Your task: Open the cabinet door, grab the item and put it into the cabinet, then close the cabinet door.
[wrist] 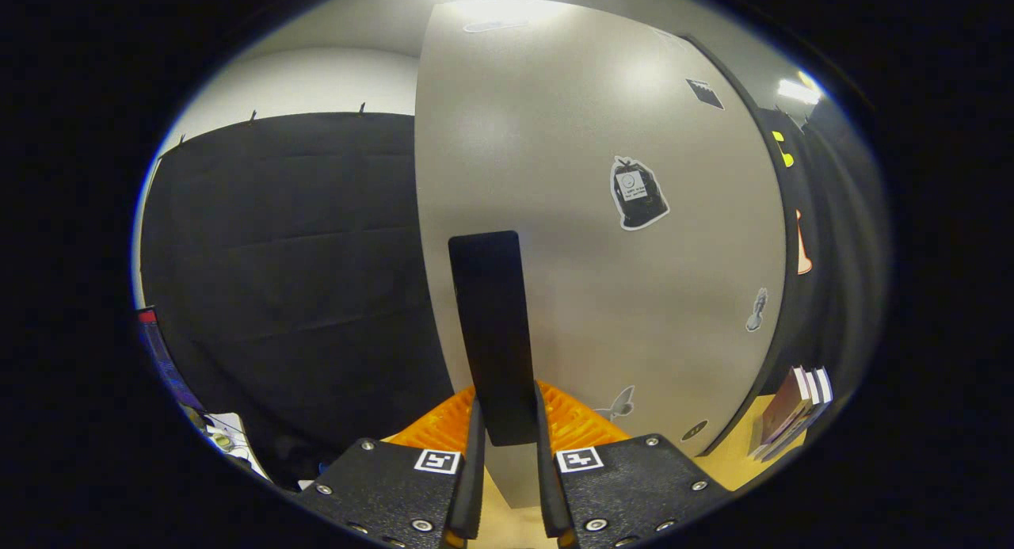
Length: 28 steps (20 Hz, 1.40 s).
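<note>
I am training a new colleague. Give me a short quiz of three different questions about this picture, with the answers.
1. True or false: the claw is wide open and away from the door.
2. What sits between the claw's two fingers?
A. a book
B. the black handle
C. a sticker
3. Fill in: the handle is fixed to the grey cabinet ____.

Key:
1. False; both fingers press on the handle.
2. B
3. door
</note>
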Tool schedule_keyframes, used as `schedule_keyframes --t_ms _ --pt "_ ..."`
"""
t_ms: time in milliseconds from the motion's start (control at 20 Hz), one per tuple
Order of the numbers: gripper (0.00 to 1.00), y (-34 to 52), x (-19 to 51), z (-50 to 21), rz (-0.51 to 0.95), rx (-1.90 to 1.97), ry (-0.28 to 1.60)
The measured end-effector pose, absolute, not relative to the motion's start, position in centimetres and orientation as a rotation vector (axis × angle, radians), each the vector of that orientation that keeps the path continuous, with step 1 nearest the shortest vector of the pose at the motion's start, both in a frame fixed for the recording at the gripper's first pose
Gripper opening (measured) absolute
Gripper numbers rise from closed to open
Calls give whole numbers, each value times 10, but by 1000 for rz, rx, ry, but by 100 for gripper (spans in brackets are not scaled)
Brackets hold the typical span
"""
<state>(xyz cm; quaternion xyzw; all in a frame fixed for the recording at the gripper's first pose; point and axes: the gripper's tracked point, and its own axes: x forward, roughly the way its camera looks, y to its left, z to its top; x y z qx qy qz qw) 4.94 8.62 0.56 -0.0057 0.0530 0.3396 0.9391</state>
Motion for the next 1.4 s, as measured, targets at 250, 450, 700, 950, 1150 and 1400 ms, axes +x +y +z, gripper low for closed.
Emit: schedule_keyframes --t_ms 250,450,700,950,1150,1400 --pt "30 69 38 7 773 11 119" --pt "30 51 32 8 764 -10 109" --pt "30 30 25 10 697 11 98" --pt "32 18 27 13 597 82 99" --pt "34 5 28 15 443 55 66" --pt "42 -25 25 15 259 82 29"
